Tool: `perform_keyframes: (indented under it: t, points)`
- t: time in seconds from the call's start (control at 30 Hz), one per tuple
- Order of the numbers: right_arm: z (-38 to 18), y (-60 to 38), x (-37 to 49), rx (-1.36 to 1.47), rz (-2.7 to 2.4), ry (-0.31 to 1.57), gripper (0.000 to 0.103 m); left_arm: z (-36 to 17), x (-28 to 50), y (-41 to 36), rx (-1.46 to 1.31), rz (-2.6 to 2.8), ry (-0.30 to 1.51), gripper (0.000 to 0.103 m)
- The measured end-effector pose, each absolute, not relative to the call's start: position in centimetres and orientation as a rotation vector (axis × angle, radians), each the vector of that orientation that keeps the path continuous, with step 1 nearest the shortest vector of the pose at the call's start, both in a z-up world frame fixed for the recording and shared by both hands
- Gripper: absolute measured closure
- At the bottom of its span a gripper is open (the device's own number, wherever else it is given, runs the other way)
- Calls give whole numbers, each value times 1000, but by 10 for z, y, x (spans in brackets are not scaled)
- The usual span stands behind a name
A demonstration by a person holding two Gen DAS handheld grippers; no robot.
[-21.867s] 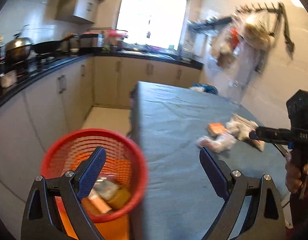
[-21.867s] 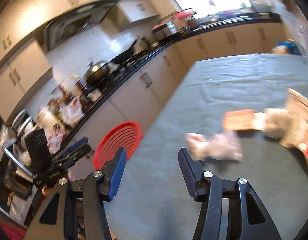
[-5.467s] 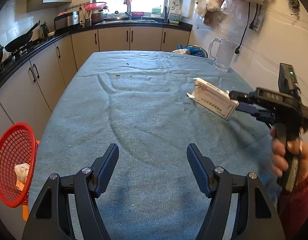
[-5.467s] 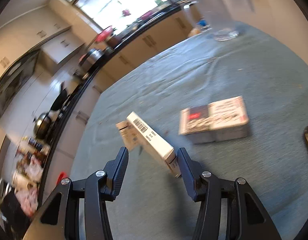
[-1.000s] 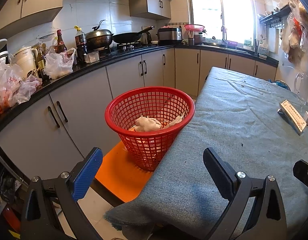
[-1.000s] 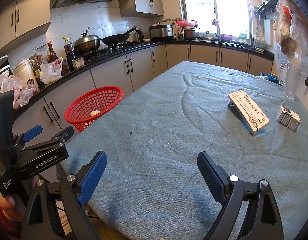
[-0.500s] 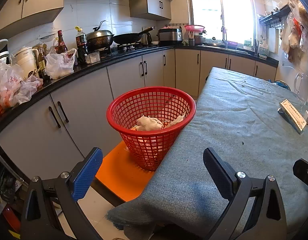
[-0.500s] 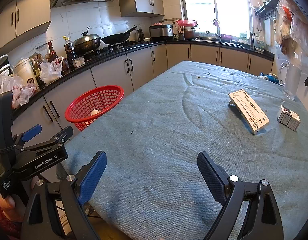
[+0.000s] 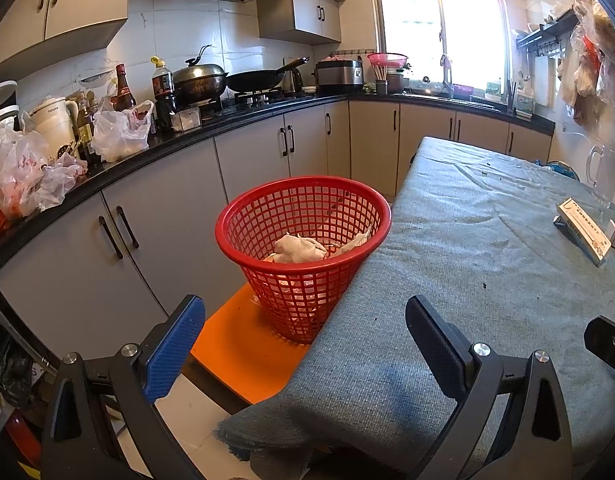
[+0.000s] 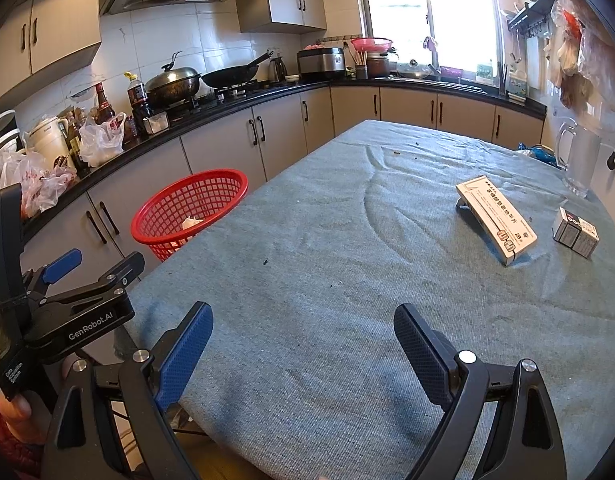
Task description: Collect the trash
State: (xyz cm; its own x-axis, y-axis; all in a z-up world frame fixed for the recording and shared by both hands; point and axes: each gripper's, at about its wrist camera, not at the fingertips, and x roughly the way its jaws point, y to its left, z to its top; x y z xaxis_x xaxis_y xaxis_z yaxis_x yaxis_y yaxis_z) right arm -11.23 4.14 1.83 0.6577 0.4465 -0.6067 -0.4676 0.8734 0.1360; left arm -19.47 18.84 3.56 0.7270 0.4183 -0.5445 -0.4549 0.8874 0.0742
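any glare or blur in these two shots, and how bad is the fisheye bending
Left wrist: window blown out white, counter edge bowed, basket sharp. Right wrist: window also overexposed, cabinets curve near the rim, box print crisp; no motion blur in either.

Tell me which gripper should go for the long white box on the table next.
Right, probably. The right gripper is open over the table, with the long white box ahead on its right. The left gripper, also open, sits at the table's corner facing the red basket.
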Motion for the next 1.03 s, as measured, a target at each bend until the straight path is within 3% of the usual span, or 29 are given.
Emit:
perform_keyframes:
  t: [0.8,1.03]
  points:
    - [12,35,-99,-8,484,719,8,29,-183,188,-31,472,580,3]
    - [13,-24,-70,101,329,734,8,43,-152,151,-10,333,591,3]
